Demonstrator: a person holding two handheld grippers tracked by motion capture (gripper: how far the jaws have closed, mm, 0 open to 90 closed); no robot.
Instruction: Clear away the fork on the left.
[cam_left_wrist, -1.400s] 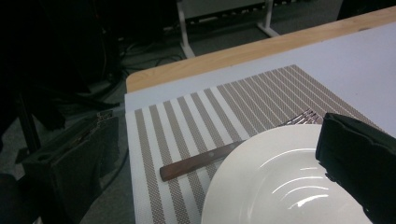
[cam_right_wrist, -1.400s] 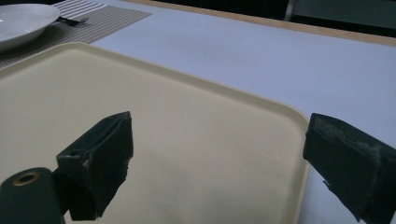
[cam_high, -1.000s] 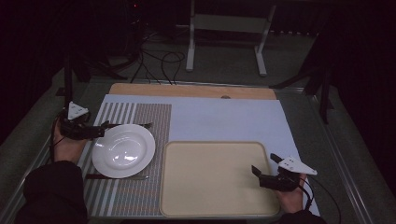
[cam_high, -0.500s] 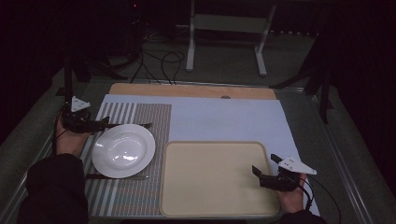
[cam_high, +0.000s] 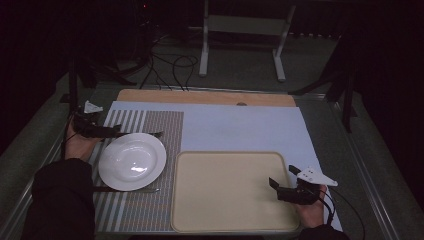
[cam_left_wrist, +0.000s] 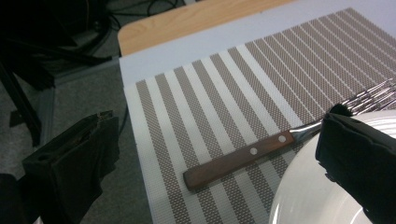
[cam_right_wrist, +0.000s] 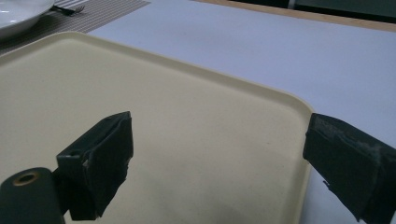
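A person sits at a table in a dim room, holding a two-jaw gripper in each hand. The left gripper (cam_high: 100, 131) hovers at the far left edge of a striped placemat (cam_high: 160, 125), its jaws spread wide and gripping nothing. Seen from the left gripper view, a fork (cam_left_wrist: 261, 150) with a riveted wooden handle lies flat on the placemat between those open jaws, its metal tines reaching toward the right and partly hidden behind the right jaw. A white plate (cam_high: 132, 161) sits on the placemat just beside the fork, its rim close against the fork's neck; whether they touch cannot be told. A knife (cam_high: 125, 189) lies on the placemat at the near side of the plate. To the right of the placemat rests a cream-coloured tray (cam_high: 225, 195), bare on top. The right gripper (cam_high: 286, 182) is held over the tray's near right corner, jaws also wide apart and holding nothing. Placemat and tray both lie on a pale blue table cover (cam_high: 240, 127).
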